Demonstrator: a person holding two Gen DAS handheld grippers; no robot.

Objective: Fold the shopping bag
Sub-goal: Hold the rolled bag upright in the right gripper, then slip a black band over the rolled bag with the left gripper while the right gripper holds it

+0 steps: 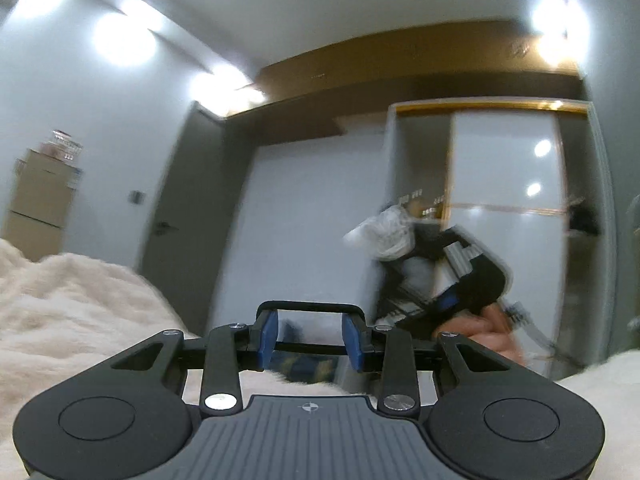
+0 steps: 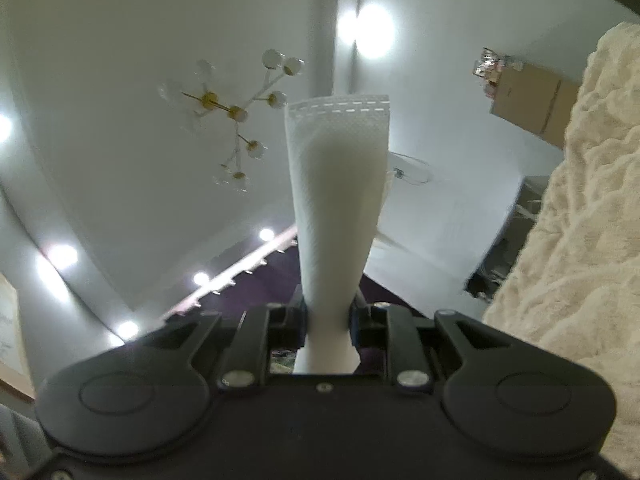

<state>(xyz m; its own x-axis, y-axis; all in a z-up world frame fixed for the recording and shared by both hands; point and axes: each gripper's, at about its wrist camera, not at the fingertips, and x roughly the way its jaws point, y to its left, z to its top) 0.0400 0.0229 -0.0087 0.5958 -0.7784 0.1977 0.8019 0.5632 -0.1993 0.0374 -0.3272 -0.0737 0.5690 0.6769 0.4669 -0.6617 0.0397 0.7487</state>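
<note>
Pinching, right tongs (image 2: 329, 320): pads pressed onto a white non-woven shopping bag (image 2: 338, 200), which narrows to a waist between them.
Bag shape: a rolled or folded column flaring wider toward the far end, with a finely dimpled weave and a dashed stitched hem across the top edge.
Bag place: standing up out of the right tongs toward the ceiling, left of the bed.
Left tongs (image 1: 310, 338): blue pads spread apart with nothing between them; black links, ribbed grey body.
Blanket (image 1: 72, 300): cream, fluffy and lumpy, covering the bed near and left of the left tongs.
Chandelier (image 2: 236, 120): gold branching stems with clear glass globes.
Cardboard boxes (image 2: 532, 100): plain brown, stacked at the far wall.
Other hand's gripper (image 1: 452, 276): blurred, right of centre.
</note>
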